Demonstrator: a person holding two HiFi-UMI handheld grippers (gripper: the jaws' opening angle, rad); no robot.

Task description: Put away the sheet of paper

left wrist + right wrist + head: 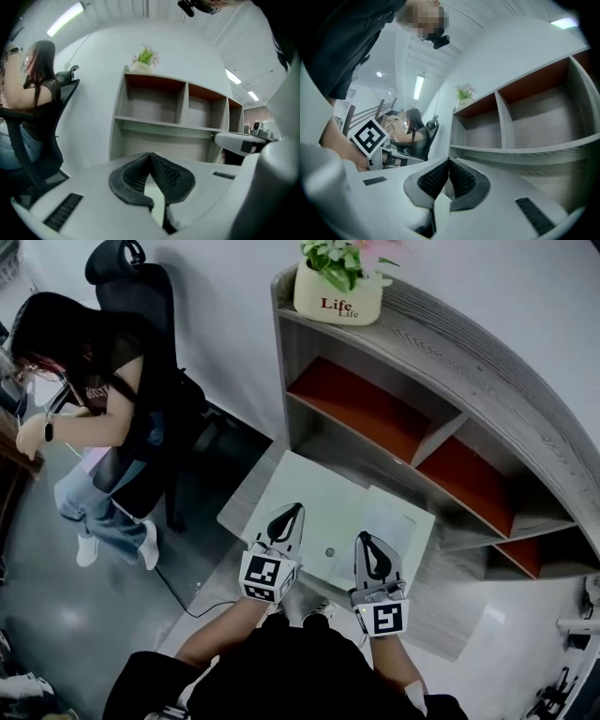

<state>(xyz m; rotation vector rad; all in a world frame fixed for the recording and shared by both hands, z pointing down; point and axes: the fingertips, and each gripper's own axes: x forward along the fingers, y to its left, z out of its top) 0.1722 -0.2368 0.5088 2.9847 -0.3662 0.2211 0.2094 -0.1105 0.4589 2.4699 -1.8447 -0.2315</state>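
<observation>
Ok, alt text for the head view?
The left tool and right tool, both shut, point over a low white table before a grey, red-backed shelf unit. A potted plant tops it; a person sits at left.

The left gripper (296, 510) and the right gripper (365, 537) were side by side above the near edge of a low table (314, 488). Beyond the table, straight ahead of both, stood a shelf unit (469, 371). A plant pot (337, 298) sat on its top, ahead and left of the left gripper. Well off to that gripper's left, a person (94, 399) sat in a chair (141, 287).
</observation>
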